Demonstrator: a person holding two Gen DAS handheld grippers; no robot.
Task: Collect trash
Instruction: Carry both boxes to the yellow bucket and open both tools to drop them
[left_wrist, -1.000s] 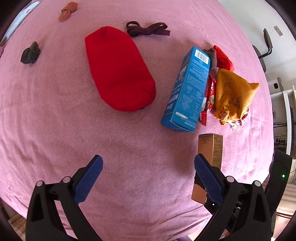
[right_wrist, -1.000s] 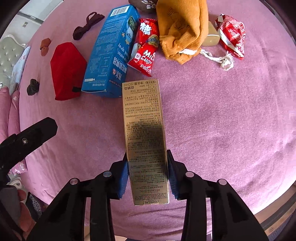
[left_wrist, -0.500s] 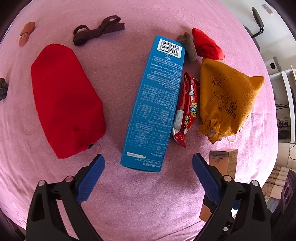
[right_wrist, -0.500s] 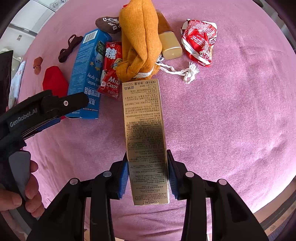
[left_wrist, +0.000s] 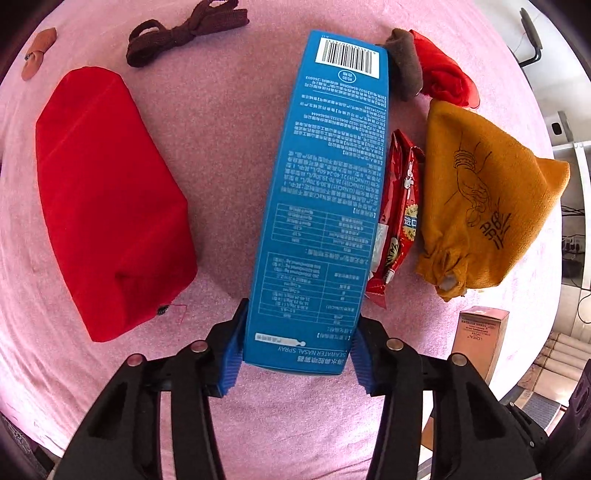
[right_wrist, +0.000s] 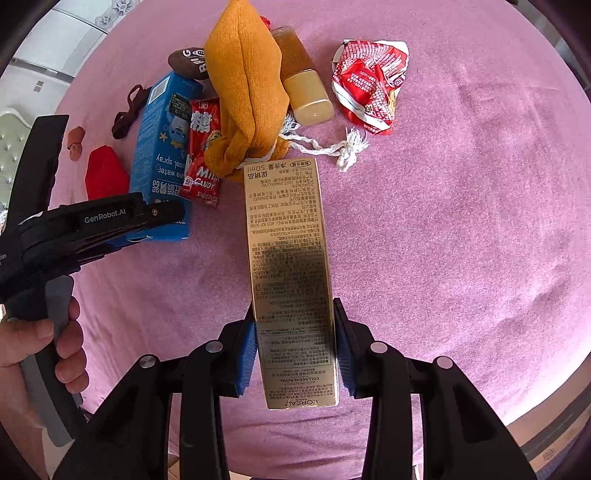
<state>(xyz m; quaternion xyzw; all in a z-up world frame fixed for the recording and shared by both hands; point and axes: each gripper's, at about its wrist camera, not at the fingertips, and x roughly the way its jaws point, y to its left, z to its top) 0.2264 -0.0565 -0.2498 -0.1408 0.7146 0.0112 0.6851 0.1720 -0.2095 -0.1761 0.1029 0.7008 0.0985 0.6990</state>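
Observation:
My left gripper (left_wrist: 295, 349) is shut on the near end of a long blue nasal-spray box (left_wrist: 325, 192) that lies on the pink cloth; the box also shows in the right wrist view (right_wrist: 162, 155). My right gripper (right_wrist: 295, 347) is shut on a gold L'Oreal carton (right_wrist: 288, 266) and holds it above the cloth; the carton's end shows in the left wrist view (left_wrist: 480, 339). A red milk-candy wrapper (left_wrist: 399, 221) lies against the blue box. A crumpled red snack bag (right_wrist: 369, 85) lies further right.
A mustard drawstring pouch (left_wrist: 487, 199) lies right of the wrapper, with a tan bottle (right_wrist: 303, 81) behind it. A red cloth bag (left_wrist: 107, 199) lies left of the blue box. A dark brown bow (left_wrist: 181, 29), socks and a red cloth (left_wrist: 447, 70) lie beyond.
My left gripper has moved forward over the blue box and closed on its near end. My right gripper still holds the gold carton and has shifted slightly.

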